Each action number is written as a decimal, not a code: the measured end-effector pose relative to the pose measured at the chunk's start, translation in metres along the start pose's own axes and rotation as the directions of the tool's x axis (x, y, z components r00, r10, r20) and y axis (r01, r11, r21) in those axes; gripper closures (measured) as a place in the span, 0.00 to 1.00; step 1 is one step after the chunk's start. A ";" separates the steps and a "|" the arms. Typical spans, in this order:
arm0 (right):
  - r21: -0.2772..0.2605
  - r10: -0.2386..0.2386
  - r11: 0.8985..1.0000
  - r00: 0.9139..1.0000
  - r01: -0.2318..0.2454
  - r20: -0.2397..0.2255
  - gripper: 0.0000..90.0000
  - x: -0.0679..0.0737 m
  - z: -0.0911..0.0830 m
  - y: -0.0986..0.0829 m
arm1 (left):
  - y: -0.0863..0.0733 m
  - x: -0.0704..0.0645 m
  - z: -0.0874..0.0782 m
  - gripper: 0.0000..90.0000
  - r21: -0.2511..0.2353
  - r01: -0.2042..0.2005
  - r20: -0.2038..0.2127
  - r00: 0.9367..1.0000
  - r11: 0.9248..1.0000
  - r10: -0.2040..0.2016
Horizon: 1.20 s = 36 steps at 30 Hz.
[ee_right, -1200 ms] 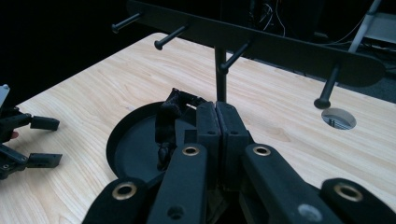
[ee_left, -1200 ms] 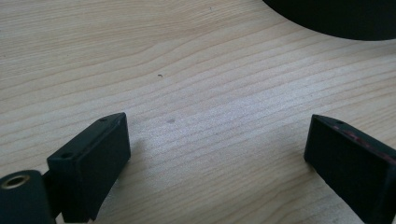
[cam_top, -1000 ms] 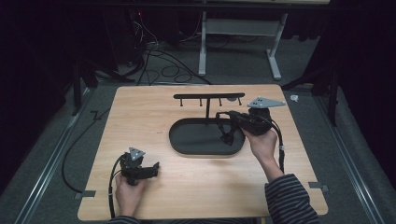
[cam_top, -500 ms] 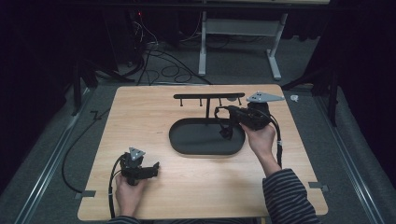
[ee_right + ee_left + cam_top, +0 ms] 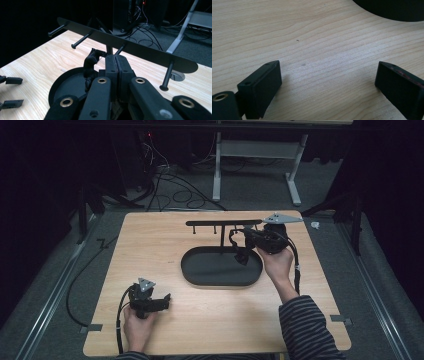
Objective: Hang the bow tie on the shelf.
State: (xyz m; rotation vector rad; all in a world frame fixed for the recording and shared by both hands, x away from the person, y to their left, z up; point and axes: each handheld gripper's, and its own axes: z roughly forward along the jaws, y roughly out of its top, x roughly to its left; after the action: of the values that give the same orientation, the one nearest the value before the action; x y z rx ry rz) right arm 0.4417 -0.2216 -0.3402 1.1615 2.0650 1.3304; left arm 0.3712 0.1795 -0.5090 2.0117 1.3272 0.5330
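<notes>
Black strap point(image 5: 90, 65) is the thing you've got pinched in your right gripper point(image 5: 246, 241) — it's a small, soft, crumpled-looking loop of dark material, bunched up and hanging off the left side of the closed jaws in the right gripper view, dangling just above the right end of the oval tray point(image 5: 200, 272). It sits close under the hanger bar point(image 5: 140, 51), near the middle peg point(image 5: 119, 50), but I can't tell if it's touching any peg. That bar is a flat black strip on a thin post rising from the tray's far side, with short round-tipped pegs sticking out along it. Your left gripper point(image 5: 162, 301) is resting low over the bare wood at the near left, well apart from the tray, jaws spread wide with nothing between them; its view has the tray's dark rim point(image 5: 392, 11) at the far right corner. The table point(image 5: 150, 240) is light wood with visible grain, rounded corners. Around it the room is dark: grey carpet floor, a tangle of cables point(image 5: 165, 185) at the far left, and a pale metal desk frame point(image 5: 260, 160) at the far side.
</notes>
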 end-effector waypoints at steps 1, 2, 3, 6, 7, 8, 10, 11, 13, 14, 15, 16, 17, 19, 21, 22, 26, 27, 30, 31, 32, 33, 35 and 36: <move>-0.004 0.004 1.000 1.000 -0.004 0.000 1.00 -0.001 0.001 0.001 | 0.000 0.000 0.000 0.08 -0.001 0.000 -0.001 1.000 1.000 0.000; -0.001 0.005 1.000 1.000 -0.005 0.004 1.00 -0.001 0.002 0.002 | 0.000 0.000 0.000 0.08 0.000 0.000 0.000 1.000 1.000 0.000; -0.001 0.005 1.000 1.000 -0.005 0.005 1.00 -0.002 0.003 0.002 | 0.000 0.000 0.000 0.08 0.000 0.000 0.000 1.000 1.000 0.000; 0.001 0.012 1.000 1.000 -0.012 0.011 1.00 -0.003 0.006 0.005 | 0.000 0.000 0.000 0.08 -0.002 0.001 -0.001 1.000 1.000 -0.001; 0.003 0.007 1.000 1.000 -0.007 0.016 1.00 -0.004 0.007 0.005 | 0.000 0.000 0.000 0.08 -0.001 0.000 -0.002 1.000 1.000 0.000; 0.002 0.011 1.000 1.000 -0.011 0.016 1.00 -0.004 0.008 0.006 | 0.000 0.000 0.000 0.08 -0.001 0.000 -0.002 1.000 1.000 0.000; 0.006 0.011 1.000 1.000 -0.011 0.020 1.00 -0.004 0.010 0.007 | 0.000 0.000 0.000 0.08 0.000 0.000 -0.001 1.000 1.000 0.000; 0.004 0.007 1.000 1.000 -0.007 0.018 1.00 -0.004 0.012 0.008 | 0.000 0.000 0.000 0.08 0.000 0.000 -0.001 1.000 1.000 0.000; 0.008 0.012 1.000 1.000 -0.013 0.022 1.00 -0.004 0.014 0.008 | 0.000 0.000 0.000 0.08 -0.001 0.000 -0.001 1.000 1.000 0.000; 0.009 0.014 1.000 1.000 -0.014 0.023 1.00 -0.004 0.015 0.008 | 0.000 0.000 0.000 0.08 0.000 0.000 -0.001 1.000 1.000 0.000; 0.012 0.014 1.000 1.000 -0.014 0.024 1.00 -0.005 0.017 0.008 | 0.000 0.000 0.000 0.08 -0.002 0.001 -0.001 1.000 1.000 -0.001; 0.016 0.014 1.000 1.000 -0.014 0.027 1.00 -0.005 0.018 0.008 | 0.000 0.000 0.000 0.08 -0.001 0.000 -0.001 1.000 1.000 0.000; 0.019 0.015 1.000 0.999 -0.016 0.029 1.00 -0.005 0.020 0.008 | 0.000 0.000 0.000 0.08 -0.002 0.000 -0.001 1.000 1.000 0.000; 0.025 0.011 1.000 0.999 -0.012 0.034 1.00 -0.006 0.022 0.008 | 0.000 0.000 0.000 0.08 -0.001 0.000 -0.001 1.000 1.000 0.000; 0.026 0.018 0.999 0.999 -0.019 0.038 1.00 -0.007 0.023 0.008 | 0.000 0.000 0.000 0.08 -0.001 0.000 -0.001 1.000 1.000 0.000; 0.023 0.020 1.000 0.999 -0.021 0.035 1.00 -0.008 0.024 0.008 | 0.000 0.000 0.000 0.08 -0.001 -0.001 -0.001 1.000 1.000 0.001; 0.028 0.032 0.999 0.999 -0.033 0.034 1.00 -0.009 0.027 0.007 | 0.000 0.000 0.000 0.08 -0.001 0.000 -0.001 1.000 1.000 0.000; 0.029 0.034 0.999 0.999 -0.035 0.034 1.00 -0.010 0.028 0.007 | 0.000 0.000 0.000 0.08 -0.001 -0.001 -0.001 1.000 1.000 0.001; 0.030 0.041 0.999 0.999 -0.042 0.028 0.97 -0.011 0.030 0.006 | 0.000 0.000 0.000 0.08 -0.001 0.000 -0.001 1.000 1.000 0.000; 0.029 0.037 0.999 0.999 -0.038 0.028 0.96 -0.011 0.030 0.006 | 0.000 0.000 0.000 0.08 -0.001 0.000 -0.001 1.000 1.000 0.000; 0.029 0.038 0.999 0.999 -0.039 0.028 0.95 -0.011 0.030 0.006 | 0.000 0.000 0.000 0.08 -0.001 0.000 -0.001 1.000 1.000 0.000; 0.027 0.039 0.999 0.999 -0.039 0.027 0.94 -0.011 0.030 0.006 | 0.000 0.000 0.000 0.08 -0.001 0.000 -0.001 1.000 1.000 0.000; 0.023 0.041 0.999 0.999 -0.041 0.028 0.93 -0.011 0.029 0.006 | 0.000 0.000 0.000 0.08 -0.001 0.000 -0.001 1.000 1.000 0.000; 0.022 0.042 0.999 0.999 -0.042 0.029 0.93 -0.011 0.029 0.006 | 0.000 0.000 0.000 0.08 -0.001 0.000 -0.001 1.000 1.000 0.000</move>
State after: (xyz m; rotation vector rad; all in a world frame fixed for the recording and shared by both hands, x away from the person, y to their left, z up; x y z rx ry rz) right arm 0.4712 -0.2141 -0.3488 1.2330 2.0516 1.3052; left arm 0.3711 0.1795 -0.5091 2.0112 1.3266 0.5346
